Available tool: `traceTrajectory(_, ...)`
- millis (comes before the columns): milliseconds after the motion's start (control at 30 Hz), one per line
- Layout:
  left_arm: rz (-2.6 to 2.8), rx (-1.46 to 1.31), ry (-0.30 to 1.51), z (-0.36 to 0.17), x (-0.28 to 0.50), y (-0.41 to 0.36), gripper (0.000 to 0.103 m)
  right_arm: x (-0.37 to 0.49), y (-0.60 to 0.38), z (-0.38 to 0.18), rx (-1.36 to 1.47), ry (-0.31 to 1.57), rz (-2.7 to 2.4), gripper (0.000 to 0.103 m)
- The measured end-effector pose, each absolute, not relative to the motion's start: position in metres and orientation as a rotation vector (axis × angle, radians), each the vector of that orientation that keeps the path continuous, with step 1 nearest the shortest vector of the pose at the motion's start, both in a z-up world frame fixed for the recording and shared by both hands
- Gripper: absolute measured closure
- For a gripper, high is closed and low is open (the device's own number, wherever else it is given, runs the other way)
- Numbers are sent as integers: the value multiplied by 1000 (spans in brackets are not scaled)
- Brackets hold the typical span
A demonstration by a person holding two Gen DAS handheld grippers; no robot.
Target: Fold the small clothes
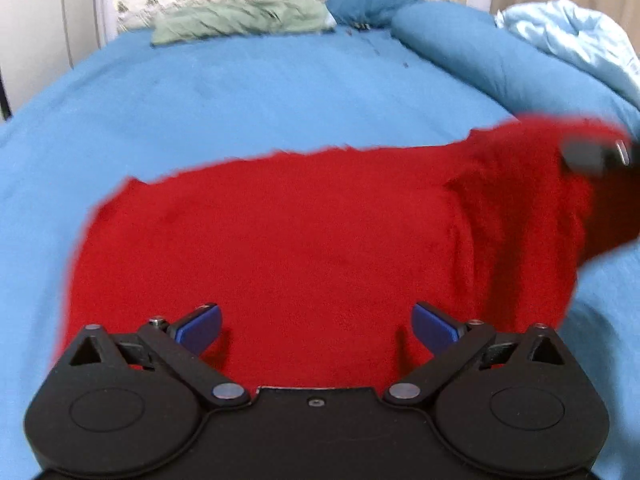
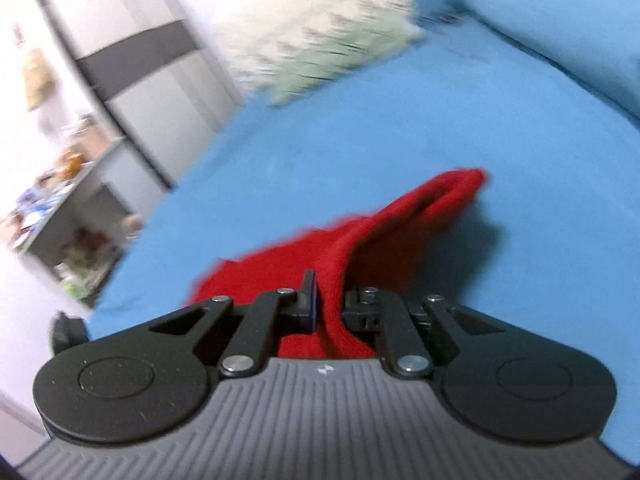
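We had the red cloth (image 1: 280,240) spread on the blue bed (image 1: 240,92). Our left gripper (image 1: 318,326) hovered over its near edge, fingers (image 1: 202,326) spread wide apart. Our right gripper (image 2: 329,304) had its fingers pinched on a lifted fold of the cloth.

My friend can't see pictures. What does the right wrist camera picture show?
The right gripper is pinching a fold of a red cloth, lifting it off a blue bedsheet. A blurry pale pillow lies farther back, with a cluttered shelf to the left.
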State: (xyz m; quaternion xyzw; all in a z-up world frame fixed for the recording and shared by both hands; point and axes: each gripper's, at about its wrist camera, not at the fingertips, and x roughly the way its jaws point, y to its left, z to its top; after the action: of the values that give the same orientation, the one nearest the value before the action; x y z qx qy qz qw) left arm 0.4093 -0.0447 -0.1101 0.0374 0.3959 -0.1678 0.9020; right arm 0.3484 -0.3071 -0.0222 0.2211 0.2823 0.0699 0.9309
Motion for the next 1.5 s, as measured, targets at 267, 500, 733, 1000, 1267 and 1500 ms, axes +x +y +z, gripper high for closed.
traceTrajectory(267, -287, 23, 795, -118, 367, 55, 1, 419, -119, -49, 178, 713, 432, 79)
traceTrajectory(500, -304, 41, 796, -147, 348, 75, 1, 443, -54, -113, 12, 866, 454, 71)
traceTrajectory(733, -362, -80, 716, -130, 345, 77, 1, 411, -105, -53, 81, 691, 480, 16)
traceTrajectory(1000, -316, -327, 718, -129, 363, 96, 10, 333, -167, -89, -26, 667, 244, 3)
traceTrajectory(1267, -300, -425, 828, -142, 384, 98, 64, 306, -156, -168, 127, 692, 120, 4)
traceTrajectory(1500, -299, -505, 806, -128, 381, 112, 94, 315, -133, -174, 70, 649, 72, 4)
